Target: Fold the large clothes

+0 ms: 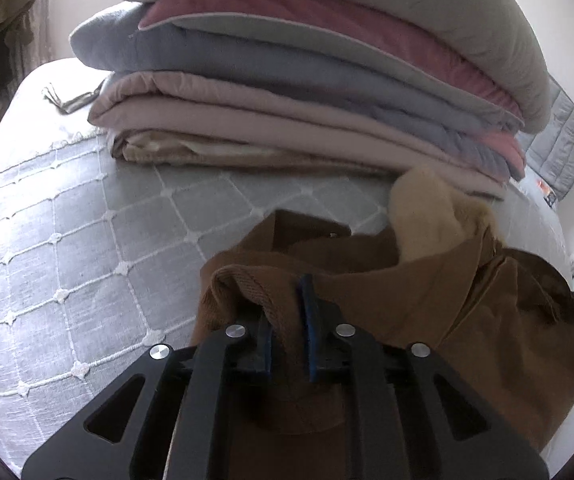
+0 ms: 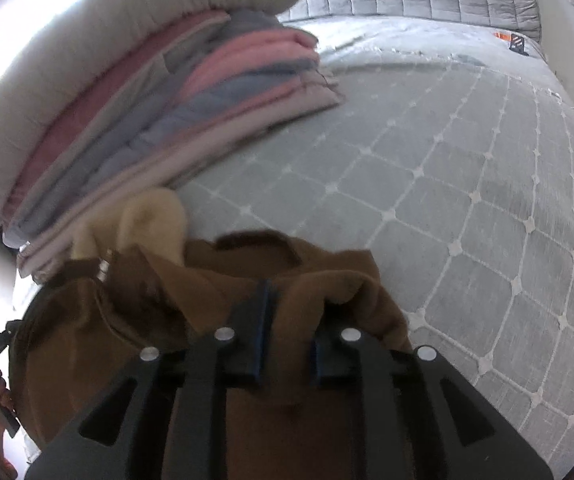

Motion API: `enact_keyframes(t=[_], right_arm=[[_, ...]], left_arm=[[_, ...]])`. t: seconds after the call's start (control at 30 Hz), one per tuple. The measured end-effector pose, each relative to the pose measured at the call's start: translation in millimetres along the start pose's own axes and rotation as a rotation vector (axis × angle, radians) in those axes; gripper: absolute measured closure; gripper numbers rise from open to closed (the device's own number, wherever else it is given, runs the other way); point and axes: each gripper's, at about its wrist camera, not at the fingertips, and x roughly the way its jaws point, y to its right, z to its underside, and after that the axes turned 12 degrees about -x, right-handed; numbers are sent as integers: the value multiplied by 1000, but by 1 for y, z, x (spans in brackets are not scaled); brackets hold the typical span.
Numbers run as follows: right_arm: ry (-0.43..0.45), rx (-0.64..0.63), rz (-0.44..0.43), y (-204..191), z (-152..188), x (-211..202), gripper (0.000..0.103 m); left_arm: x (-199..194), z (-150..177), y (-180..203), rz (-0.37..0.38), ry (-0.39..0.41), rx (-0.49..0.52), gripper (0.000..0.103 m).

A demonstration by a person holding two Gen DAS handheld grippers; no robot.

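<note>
Nearest, the left tongs (image 1: 287, 320) pinch a ribbed hem of the brown coat (image 1: 427, 292), cloth bunched between the pads. The right tongs (image 2: 291, 328) likewise pinch a fold of the coat (image 2: 167, 320). It lies crumpled on the bed (image 1: 67, 240): probably heavy, soft and floppy, with a fleecy lining (image 1: 423, 216), so seams and hems likely give the surest hold. Beyond stands a stack of folded bedding (image 1: 287, 80).

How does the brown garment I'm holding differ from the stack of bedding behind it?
The brown garment lies bunched and unfolded, cream lining showing; the stack of bedding is flat, neatly folded layers. The garment is one colour outside, the stack mixes grey, pink, blue and beige. The garment is low, the stack tall. Both rest on the quilted bedspread.
</note>
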Motion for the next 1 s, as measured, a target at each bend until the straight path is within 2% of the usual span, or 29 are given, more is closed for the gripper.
enact_keyframes(t=[0.07,0.1,0.13,0.17,0.2,0.23,0.3,0.47,0.57,0.67,0.8,0.83,0.97,1.0], right_arm=[[-8,8,-40,4,1,-6,77],[-14,3,-64,6,2,-13,68],[-13,1,-72,8,2,-18,56],[-8,2,-82,10,3,-25,46],[13,8,-85,17,5,-38,28],[29,11,-89,21,7,-47,22],[25,29,-114,34,13,-58,20],[-99,130,-183,68,42,-55,20],[-196,218,-283,80,70,-37,20],[-238,233,-303,78,88,-21,20],[-218,237,-304,72,96,-7,12],[-217,226,-299,69,95,-5,10],[-210,180,-274,57,89,1,10],[-202,178,-273,53,90,1,16]], left_arm=[[-5,0,-2,22,-21,2,84],[-10,0,-2,40,-29,5,77],[-17,1,-3,54,-33,12,61],[-24,3,-4,60,-24,17,50],[-35,5,-7,66,4,24,31],[-45,7,-10,66,31,31,21],[-58,12,-19,63,44,39,14],[-55,29,-54,55,-74,2,12],[-38,45,-74,109,-208,-62,12],[-14,60,-85,133,-324,-115,12],[-4,69,-87,131,-321,-129,12],[-4,69,-87,151,-341,-143,12],[-1,71,-88,195,-303,-181,14],[0,72,-85,227,-290,-197,33]])
